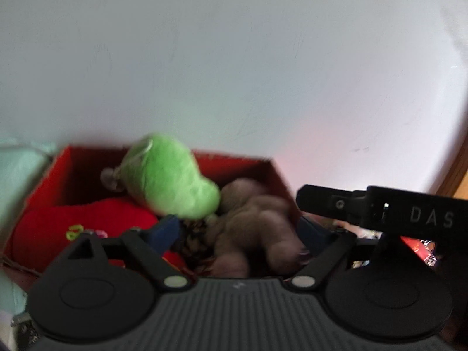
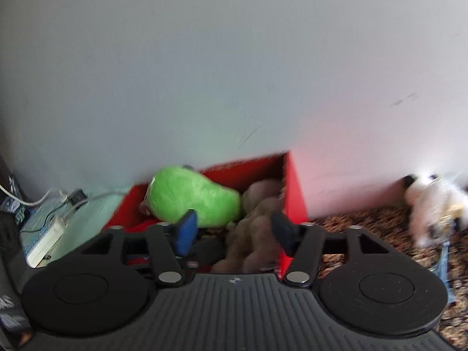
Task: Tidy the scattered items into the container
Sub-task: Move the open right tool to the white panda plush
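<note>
A red box stands against a white wall. Inside it lie a green plush, a brown plush and a red plush. My left gripper hovers over the box's near side, open, its blue pads either side of the brown plush without pressing it. My right gripper is open too, over the box, with the brown plush lying below the gap and the green plush just beyond the left pad. Both pictures are motion-blurred.
A white plush lies on the patterned carpet to the right of the box. A power strip with cables sits on a mint-green surface at the left. The other gripper's black body crosses the right of the left wrist view.
</note>
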### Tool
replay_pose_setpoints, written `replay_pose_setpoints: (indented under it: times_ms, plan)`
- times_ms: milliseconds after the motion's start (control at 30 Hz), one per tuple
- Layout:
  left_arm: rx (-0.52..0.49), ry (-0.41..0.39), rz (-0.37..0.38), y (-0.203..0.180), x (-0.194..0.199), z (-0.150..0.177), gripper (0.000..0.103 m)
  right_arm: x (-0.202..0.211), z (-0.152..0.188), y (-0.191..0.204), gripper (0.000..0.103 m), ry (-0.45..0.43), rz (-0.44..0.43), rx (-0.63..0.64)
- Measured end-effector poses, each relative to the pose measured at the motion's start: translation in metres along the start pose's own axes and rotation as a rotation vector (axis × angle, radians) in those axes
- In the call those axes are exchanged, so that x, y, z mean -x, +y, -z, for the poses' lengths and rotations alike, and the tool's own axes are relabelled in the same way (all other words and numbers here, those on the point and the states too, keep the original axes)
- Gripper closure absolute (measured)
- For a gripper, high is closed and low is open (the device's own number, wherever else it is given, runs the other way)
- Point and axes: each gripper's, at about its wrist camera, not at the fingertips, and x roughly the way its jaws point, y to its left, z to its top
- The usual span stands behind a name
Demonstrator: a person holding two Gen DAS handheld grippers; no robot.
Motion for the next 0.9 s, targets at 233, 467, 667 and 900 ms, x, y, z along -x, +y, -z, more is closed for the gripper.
replay_pose_setpoints:
  times_ms: [233,467,667,900]
  plan:
    - [-0.16,0.008,0.092,-0.08,0.015,0.007,0.001,0.043,-0.003,-0.065,0.034,-0.033,0.103,-0.027]
    - [-0.248,0.101,0.122,-0.164,-0.03,0.029,0.001,0.07,-0.002,-0.163,0.034,0.024,0.263,-0.135]
    - [-0.272,0.17,0.023,-0.196,-0.103,0.041,0.001,0.067,-0.008,-0.218,0.031,0.054,0.246,-0.244]
    - [-0.273,0.202,-0.112,-0.2,-0.174,0.056,0.001,0.023,-0.026,-0.24,0.03,0.104,0.195,-0.267]
